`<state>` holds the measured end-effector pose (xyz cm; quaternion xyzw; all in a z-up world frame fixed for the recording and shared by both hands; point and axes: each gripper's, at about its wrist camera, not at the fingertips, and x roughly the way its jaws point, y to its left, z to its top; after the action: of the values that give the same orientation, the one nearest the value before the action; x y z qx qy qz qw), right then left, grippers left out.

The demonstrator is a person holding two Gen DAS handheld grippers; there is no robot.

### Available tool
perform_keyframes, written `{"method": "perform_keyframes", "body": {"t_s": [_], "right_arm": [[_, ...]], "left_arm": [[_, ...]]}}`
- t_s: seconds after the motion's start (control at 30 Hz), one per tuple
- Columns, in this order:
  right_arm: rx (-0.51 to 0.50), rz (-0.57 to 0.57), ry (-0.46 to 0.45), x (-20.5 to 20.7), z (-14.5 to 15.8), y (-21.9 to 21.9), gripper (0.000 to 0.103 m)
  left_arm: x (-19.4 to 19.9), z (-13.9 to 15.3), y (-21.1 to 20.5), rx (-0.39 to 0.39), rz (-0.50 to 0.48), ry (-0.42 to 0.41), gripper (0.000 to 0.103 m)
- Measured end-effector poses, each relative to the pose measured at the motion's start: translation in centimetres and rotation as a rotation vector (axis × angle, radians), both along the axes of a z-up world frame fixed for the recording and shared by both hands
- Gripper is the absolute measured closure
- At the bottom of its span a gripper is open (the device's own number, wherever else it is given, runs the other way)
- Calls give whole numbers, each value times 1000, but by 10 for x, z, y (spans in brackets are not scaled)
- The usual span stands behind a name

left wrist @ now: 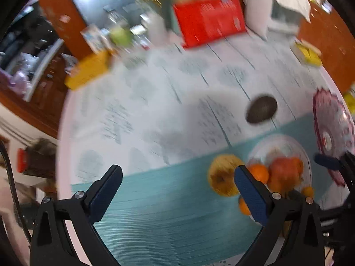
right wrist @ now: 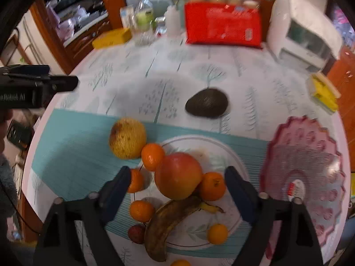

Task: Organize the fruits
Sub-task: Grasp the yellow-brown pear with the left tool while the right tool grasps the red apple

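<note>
The right claw [right wrist: 177, 184], spread and empty above the big red-orange round fruit [right wrist: 178, 175], should descend straight, avoiding the small orange mandarins [right wrist: 212, 186] beside it.

One partial marking legible: white lettering ending "…nRobot.AI" on the black body of the left gripper [right wrist: 33, 88], at nine o'clock in the right wrist view. Print on the red box [right wrist: 223, 24] is blurred, unreadable.
</note>
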<state>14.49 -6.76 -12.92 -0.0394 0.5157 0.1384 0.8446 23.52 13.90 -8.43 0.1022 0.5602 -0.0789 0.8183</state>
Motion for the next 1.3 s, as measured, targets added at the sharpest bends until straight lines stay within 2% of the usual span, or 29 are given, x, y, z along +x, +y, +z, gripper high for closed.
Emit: {"method": "perform_keyframes", "body": {"t_s": [0.2, 0.5, 0.8, 0.9, 1.1, 1.3], "right_arm": [[-16, 68, 58, 9, -25, 3, 27], [-66, 112, 105, 16, -45, 10, 27], [-106, 153, 106, 20, -55, 18, 27], [-117, 157, 102, 21, -58, 19, 31], [-108, 156, 110, 26, -63, 17, 33], [-87, 151, 111, 32, -65, 14, 33]], "left_arm": [[-3, -55, -19, -69, -59, 137, 3], [-2, -82, -27, -156, -73, 234, 3], [2, -94, -36, -184, -79, 256, 3], [4, -97, -39, -186, -81, 261, 4], [10, -102, -43, -199, -84, 251, 9], [12, -104, -43, -254, -90, 260, 19]]}}
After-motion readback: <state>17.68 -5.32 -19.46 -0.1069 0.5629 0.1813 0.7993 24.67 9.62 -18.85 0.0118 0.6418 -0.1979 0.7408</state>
